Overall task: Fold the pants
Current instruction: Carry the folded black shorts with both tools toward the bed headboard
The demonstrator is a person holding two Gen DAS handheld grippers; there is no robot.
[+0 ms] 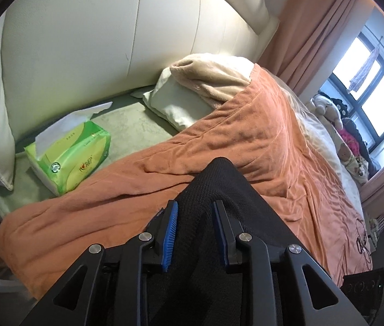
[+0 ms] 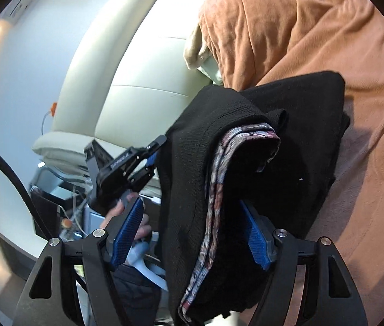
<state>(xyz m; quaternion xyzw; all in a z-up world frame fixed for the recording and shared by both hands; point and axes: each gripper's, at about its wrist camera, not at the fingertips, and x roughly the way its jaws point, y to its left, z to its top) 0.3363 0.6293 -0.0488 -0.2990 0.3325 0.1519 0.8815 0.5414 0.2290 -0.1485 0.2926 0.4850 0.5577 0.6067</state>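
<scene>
The black knit pants (image 1: 219, 190) lie bunched over the orange blanket (image 1: 246, 135) on the bed. My left gripper (image 1: 194, 206) has its blue-padded jaws partly closed around a fold of the pants, with fabric filling the gap. In the right wrist view the pants (image 2: 300, 114) hang lifted in a thick fold, showing a patterned lining (image 2: 235, 146). My right gripper (image 2: 192, 206) stands wide, with the hanging fabric between its jaws and the left pad clear of it. The left gripper (image 2: 153, 149) shows there, shut on the pants' edge.
A green tissue pack (image 1: 69, 154) lies on the mattress near the cream headboard (image 1: 83, 40). A pillow (image 1: 175, 103) and beige throw sit beyond it. Stuffed toys (image 1: 327, 108) and a window are at far right. Bedside clutter (image 2: 64, 212) lies beside the bed.
</scene>
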